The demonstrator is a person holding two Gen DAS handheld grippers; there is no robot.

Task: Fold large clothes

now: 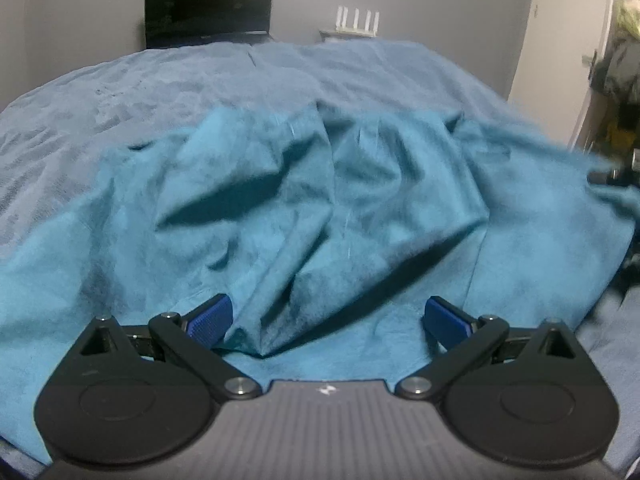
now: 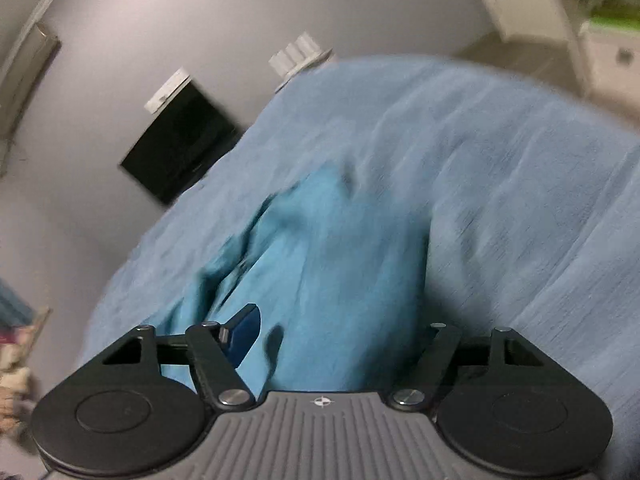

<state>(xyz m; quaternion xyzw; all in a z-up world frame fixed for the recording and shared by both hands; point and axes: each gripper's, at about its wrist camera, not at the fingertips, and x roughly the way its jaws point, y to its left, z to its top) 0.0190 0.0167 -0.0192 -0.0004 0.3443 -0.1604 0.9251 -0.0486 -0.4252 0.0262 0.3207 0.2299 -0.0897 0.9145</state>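
teal fabric, thin and matte, is filling the near field of both views. the left gripper is hovering just over the garment with its blue pads spread wide, nothing between them; a raised fold is sitting just beside the left pad. the right gripper is showing only one blue pad, the other being hidden behind cloth, so whether it is gripping or not cannot be told; that view is motion-blurred.

the garment is lying crumpled on the bed, bunched into several ridges, with one part trailing off toward the right edge of the left view.

judgement: it is looking light, soft and floppy, not slippery, not fragile. it is likely going to sag and drag if lifted from the middle. better to be taking hold at a hem or corner, one gripper per side, pinching a single layer rather than a bunched ridge.

farther back, a dark monitor and a white router are standing against the grey wall.
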